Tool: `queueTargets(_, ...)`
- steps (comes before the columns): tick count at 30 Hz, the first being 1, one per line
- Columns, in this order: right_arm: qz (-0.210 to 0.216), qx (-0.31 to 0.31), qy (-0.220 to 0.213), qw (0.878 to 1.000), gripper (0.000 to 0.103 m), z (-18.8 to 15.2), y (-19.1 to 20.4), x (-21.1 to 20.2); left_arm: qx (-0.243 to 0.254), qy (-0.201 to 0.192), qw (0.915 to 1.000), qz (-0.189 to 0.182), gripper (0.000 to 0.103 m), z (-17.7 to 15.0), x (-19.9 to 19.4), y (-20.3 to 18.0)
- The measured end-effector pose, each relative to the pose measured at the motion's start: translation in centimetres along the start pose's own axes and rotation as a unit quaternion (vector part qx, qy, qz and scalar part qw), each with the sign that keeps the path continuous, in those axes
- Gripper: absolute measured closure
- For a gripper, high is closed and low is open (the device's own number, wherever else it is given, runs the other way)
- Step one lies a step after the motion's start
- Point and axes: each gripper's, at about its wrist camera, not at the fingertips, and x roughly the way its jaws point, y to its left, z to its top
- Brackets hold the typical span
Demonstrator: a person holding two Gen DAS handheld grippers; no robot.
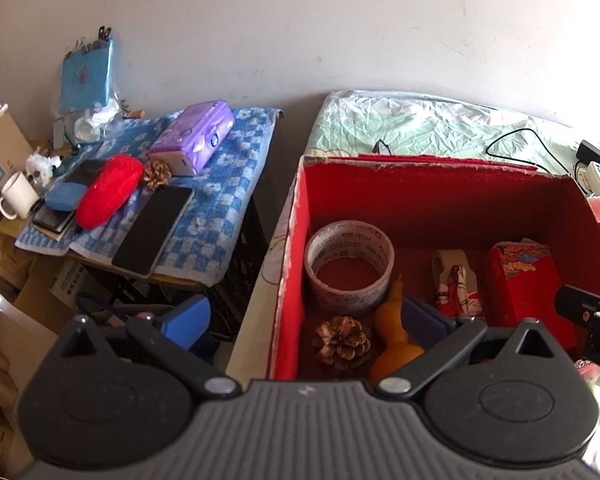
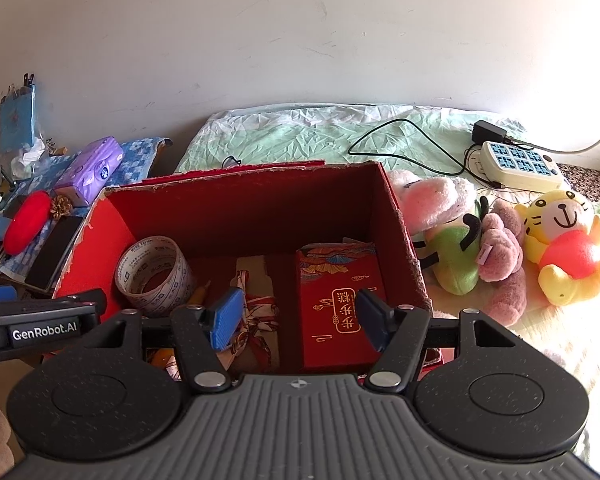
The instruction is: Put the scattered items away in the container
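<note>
Below the open right tongs (image 2: 296, 320), the red packet (image 2: 336, 300) lies inside the box (image 2: 236, 200).

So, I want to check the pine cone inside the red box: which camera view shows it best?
The left wrist view: the pine cone lies in full sight on the floor of the red box, beside the orange gourd. In the right wrist view that corner is hidden behind the left gripper, so the cone is not seen.

Red box (image 2: 400, 216) open on top; tape roll (image 2: 152, 276) crowds its left corner.
</note>
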Motion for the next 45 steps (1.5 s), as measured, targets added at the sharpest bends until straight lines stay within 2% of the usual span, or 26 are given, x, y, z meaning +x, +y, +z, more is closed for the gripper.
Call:
queueTargets(18,-0.002,0.006,0.005,1.000,0.037,-0.3,-0.2,0.1,0.002,-0.002,1.0000,-0.002,0.002,0.0,-0.1,-0.2)
queueTargets(30,-0.007,0.011,-0.005,1.000,0.037,0.0,-0.6,-0.1,0.015,-0.025,0.9996,-0.007,0.002,1.3,-0.6,-1.1)
queueTargets(36,-0.007,0.009,-0.006,1.000,0.037,0.5,-0.6,0.0,0.015,-0.012,0.9997,-0.016,0.002,1.7,0.2,-1.6)
queueTargets(40,0.009,0.017,0.016,1.000,0.037,1.4,-0.7,1.1,0.024,-0.002,0.9996,-0.014,0.002,2.2,1.0,-2.0)
queueTargets(45,0.007,0.032,0.024,0.999,0.037,2.7,-1.0,2.1,0.024,0.011,0.9996,-0.004,0.002,3.2,2.0,-2.2)
